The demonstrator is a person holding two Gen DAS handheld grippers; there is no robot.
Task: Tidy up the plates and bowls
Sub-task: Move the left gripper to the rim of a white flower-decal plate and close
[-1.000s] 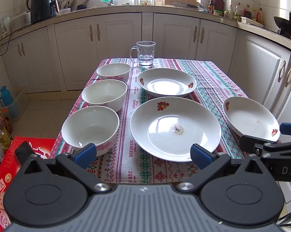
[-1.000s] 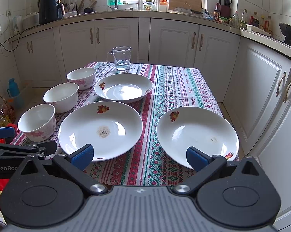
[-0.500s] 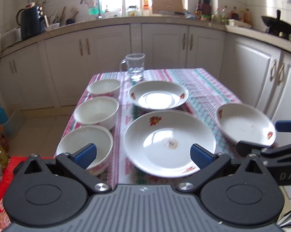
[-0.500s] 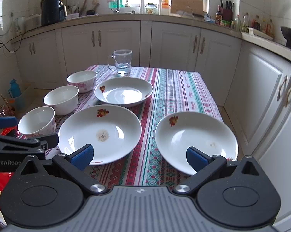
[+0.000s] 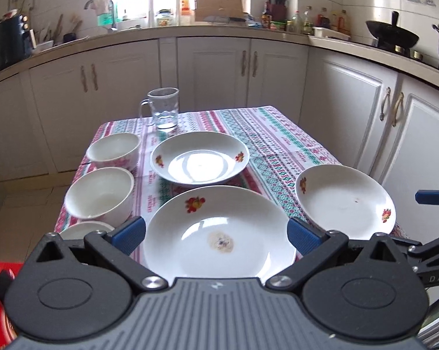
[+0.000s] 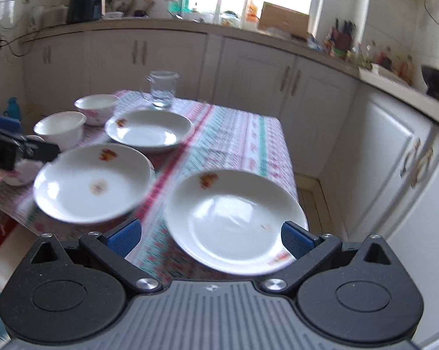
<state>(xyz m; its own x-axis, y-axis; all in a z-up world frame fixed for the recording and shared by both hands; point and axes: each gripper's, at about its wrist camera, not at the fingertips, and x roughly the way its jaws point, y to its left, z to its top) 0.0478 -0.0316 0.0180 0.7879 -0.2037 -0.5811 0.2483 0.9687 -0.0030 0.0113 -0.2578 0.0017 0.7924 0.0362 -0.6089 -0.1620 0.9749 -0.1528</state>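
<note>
closing in over the last second, the left hand-held gripper (image 5: 216,234) now frames the large stained plate (image 5: 219,233) at bottom centre between fingers spread wide, gripping nothing. in the left wrist view the near bowl (image 5: 85,229) has slid mostly under the left finger — only a rim sliver shows; two more bowls (image 5: 101,195) sit up the left side, a second plate (image 5: 200,157) at centre, a third plate (image 5: 344,201) at right, all on the tabletop (image 5: 277,143). nothing is stacked yet. in the right wrist view, heavily smeared by motion, the right hand-held gripper (image 6: 209,237) has swung nearer the lower-right plate (image 6: 234,221), fingers apart and empty — i judge a grasp is near. whether either pad touches a rim is unclear.
</note>
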